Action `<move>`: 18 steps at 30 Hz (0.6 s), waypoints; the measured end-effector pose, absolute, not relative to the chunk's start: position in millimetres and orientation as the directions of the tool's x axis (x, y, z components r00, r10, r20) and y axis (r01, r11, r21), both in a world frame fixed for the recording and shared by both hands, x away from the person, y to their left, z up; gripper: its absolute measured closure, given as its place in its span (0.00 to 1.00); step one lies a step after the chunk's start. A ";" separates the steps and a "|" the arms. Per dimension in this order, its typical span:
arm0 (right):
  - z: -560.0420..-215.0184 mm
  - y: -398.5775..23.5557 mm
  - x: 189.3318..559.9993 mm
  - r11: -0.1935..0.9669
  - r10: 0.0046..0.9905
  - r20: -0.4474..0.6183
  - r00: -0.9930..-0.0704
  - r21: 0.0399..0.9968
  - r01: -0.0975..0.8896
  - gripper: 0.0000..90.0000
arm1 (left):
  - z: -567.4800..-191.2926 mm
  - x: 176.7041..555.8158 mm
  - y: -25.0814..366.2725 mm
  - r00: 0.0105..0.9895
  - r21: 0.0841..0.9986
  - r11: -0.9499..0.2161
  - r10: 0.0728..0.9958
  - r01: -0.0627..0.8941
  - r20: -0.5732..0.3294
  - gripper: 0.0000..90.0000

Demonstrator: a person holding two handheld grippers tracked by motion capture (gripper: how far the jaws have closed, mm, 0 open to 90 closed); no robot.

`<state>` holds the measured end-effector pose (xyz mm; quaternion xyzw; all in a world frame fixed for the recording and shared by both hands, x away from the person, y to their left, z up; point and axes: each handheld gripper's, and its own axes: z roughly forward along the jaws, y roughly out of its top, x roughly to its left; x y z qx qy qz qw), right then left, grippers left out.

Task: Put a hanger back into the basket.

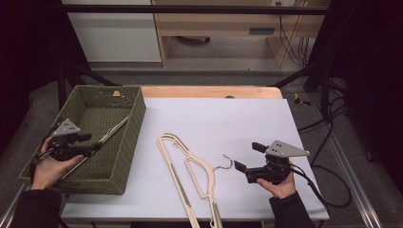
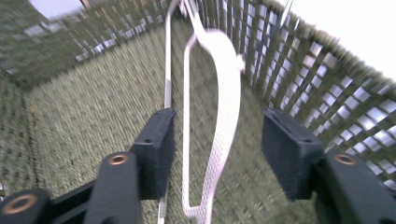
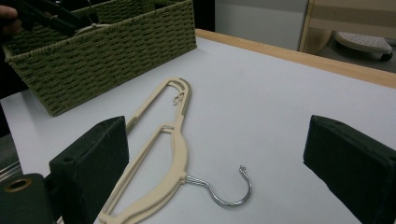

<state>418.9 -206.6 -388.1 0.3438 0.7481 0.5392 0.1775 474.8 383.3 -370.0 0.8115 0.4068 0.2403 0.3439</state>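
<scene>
A pale grey hanger (image 1: 114, 130) lies slanted inside the green woven basket (image 1: 135, 128) at the table's left. My left gripper (image 1: 95, 145) reaches into the basket from its left side. In the left gripper view the jaws (image 2: 217, 135) stand apart with the hanger (image 2: 226, 93) running between them; the right pad is clear of it. A beige hanger (image 1: 190, 166) with a metal hook (image 1: 227, 164) lies flat on the white table. My right gripper (image 1: 246, 156) hovers just right of the hook, open, with the beige hanger (image 3: 175, 140) ahead of its jaws (image 3: 217, 140).
The white tabletop (image 1: 228, 123) has a wooden strip along its far edge. Black frame bars and cables (image 1: 328, 156) run along the right side. The basket wall (image 2: 327, 79) rises close around the left gripper. Pale cabinets stand beyond the table.
</scene>
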 end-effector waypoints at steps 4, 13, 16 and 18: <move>-387.6 -206.8 418.2 0.175 0.708 0.109 -0.698 0.930 0.323 0.08 | -352.7 460.2 386.4 0.521 0.837 -0.330 0.851 0.436 0.064 0.33; -387.9 -205.4 417.0 0.162 0.706 0.123 -0.698 0.931 0.328 0.08 | -321.4 424.1 360.7 0.512 0.929 -0.217 0.858 0.299 0.036 0.10; -389.2 -203.7 416.9 0.160 0.702 0.133 -0.699 0.928 0.337 0.07 | -314.7 411.2 345.9 0.535 0.952 -0.172 0.845 0.253 0.011 0.07; -389.6 -203.2 416.9 0.161 0.700 0.137 -0.701 0.926 0.341 0.06 | -314.0 403.8 337.6 0.549 0.962 -0.145 0.836 0.230 -0.005 0.07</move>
